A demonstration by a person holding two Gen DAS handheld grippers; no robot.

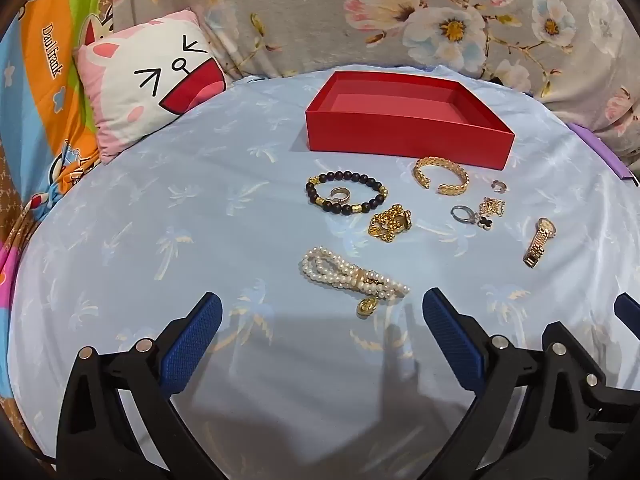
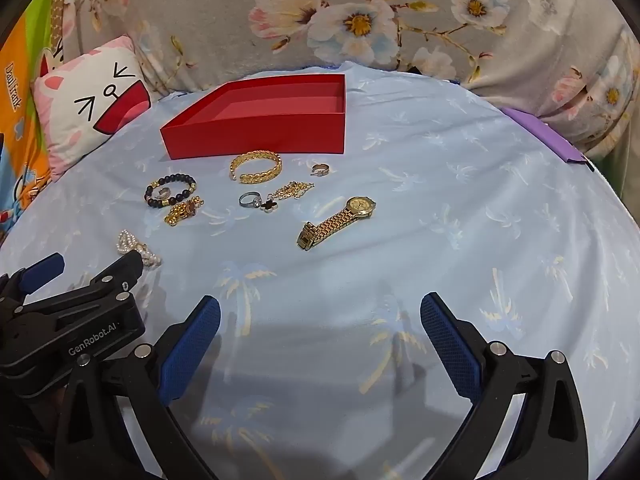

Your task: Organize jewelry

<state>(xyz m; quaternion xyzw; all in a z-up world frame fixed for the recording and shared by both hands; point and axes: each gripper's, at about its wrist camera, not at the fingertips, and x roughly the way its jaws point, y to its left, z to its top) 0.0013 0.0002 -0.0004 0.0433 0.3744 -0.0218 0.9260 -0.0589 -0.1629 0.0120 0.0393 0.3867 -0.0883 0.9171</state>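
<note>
We hold both grippers low at the bottom of the frames, tilted down toward the spread. The left gripper (image 1: 320,312) has its jaws as wide as they go and nothing between them; the right gripper (image 2: 320,314) is the same, wide and empty. That suits a start: no piece is picked yet, and wide jaws can drop over any of them.

The jewelry lies loose in the middle of the left wrist view, well spaced, probably so each piece can be taken alone. The pearl strand (image 1: 354,278) sits nearest, just above the left gripper's blue pads. Above it lie a gold chain heap (image 1: 390,223) and a dark bead bracelet (image 1: 346,197) with a small ring inside its loop. A gold cuff (image 1: 440,176) rests just below the red box (image 1: 408,136), and a gold watch (image 1: 540,242) lies at the right. The box is open and looks empty, its mouth up to receive the pieces; we judge it the destination.

The surface is soft, a pale blue sheet (image 1: 200,220) with a palm pattern, slightly creased, so small rings may sink in. A cartoon cushion (image 1: 152,76) leans in the upper left, and grey floral fabric (image 1: 320,8) fills the top.
</note>
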